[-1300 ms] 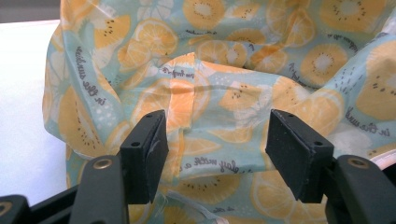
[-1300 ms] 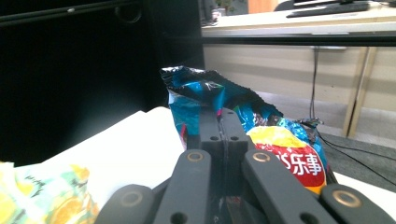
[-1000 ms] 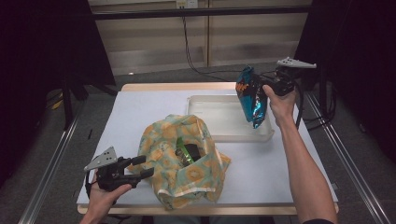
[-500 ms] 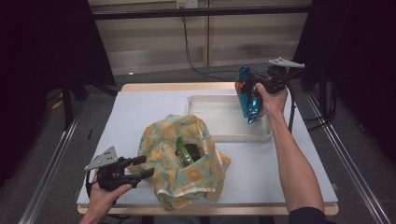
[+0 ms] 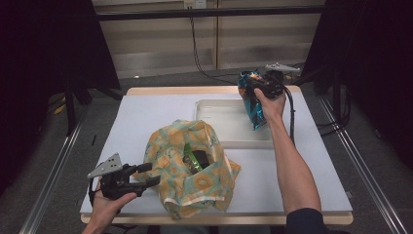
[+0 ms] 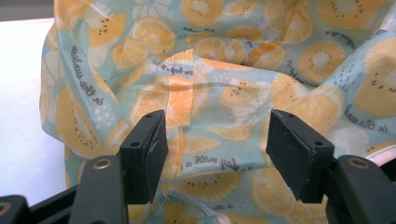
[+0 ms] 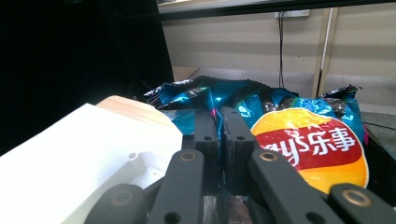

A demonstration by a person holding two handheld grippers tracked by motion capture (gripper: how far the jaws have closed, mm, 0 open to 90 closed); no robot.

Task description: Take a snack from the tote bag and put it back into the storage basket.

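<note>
A blue and yellow chips bag hangs over the far right corner of a white tray. My right gripper is shut on its crumpled top edge, and in the right gripper view the jaws are pressed together on the foil of the chips bag. A cloth bag with a citrus print lies near the table's front, its mouth showing a green packet. My left gripper stands open at its left side; its jaws straddle a fold of the cloth bag without pressing it.
The white table top has bare room at the left and along the right front. A dark cable trails from the right gripper past the table's right edge. Metal rails run along both sides of the table.
The right hand has carried the chips bag to the left and a little lower, over the tray's corner. The left hand and the cloth bag have kept still.
</note>
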